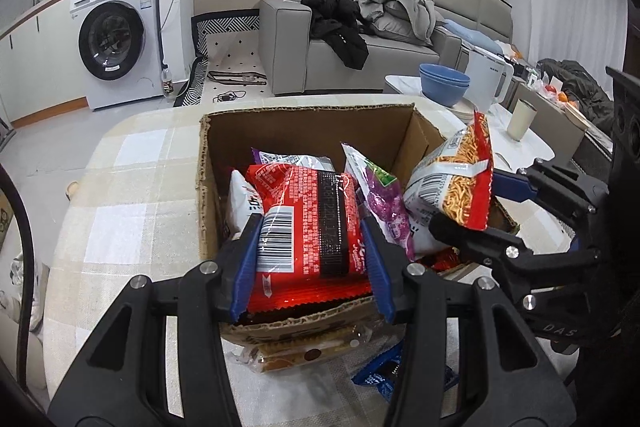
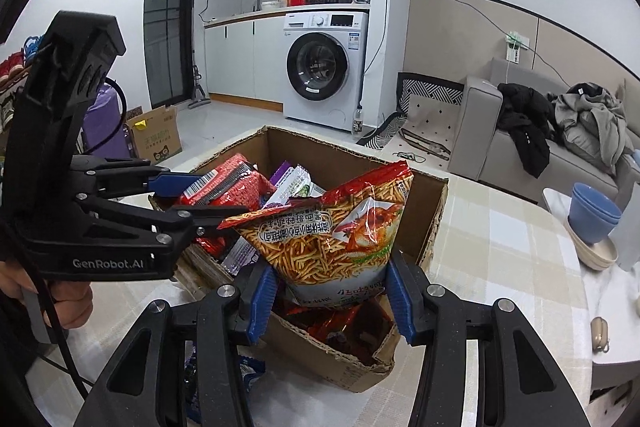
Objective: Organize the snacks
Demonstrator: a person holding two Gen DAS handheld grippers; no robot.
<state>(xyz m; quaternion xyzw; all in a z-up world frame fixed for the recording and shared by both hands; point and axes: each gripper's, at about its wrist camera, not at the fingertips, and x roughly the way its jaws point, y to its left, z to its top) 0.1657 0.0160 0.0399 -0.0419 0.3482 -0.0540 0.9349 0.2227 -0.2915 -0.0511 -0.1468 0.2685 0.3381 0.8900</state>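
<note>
An open cardboard box [image 1: 304, 131] stands on the plaid-covered table [image 1: 128, 187], with several snack packets inside. My left gripper [image 1: 311, 227] is shut on a red noodle packet [image 1: 308, 203] with a barcode, held just over the box's near side. In the right wrist view the left gripper [image 2: 216, 199] comes in from the left with that red packet [image 2: 236, 183]. My right gripper [image 2: 331, 269] is shut on an orange-red bag of crispy sticks [image 2: 328, 227] above the box [image 2: 344, 155]. From the left wrist view the right gripper [image 1: 466, 203] and its bag [image 1: 452, 167] hang over the box's right corner.
A purple packet [image 1: 384, 203] and a white one [image 1: 240, 199] lean inside the box. Wafer packs [image 1: 304, 347] and a blue packet [image 1: 384, 375] lie on the table in front of it. Blue bowls [image 1: 444, 83], a white kettle [image 1: 488, 75] and a cup [image 1: 522, 119] stand at the far right.
</note>
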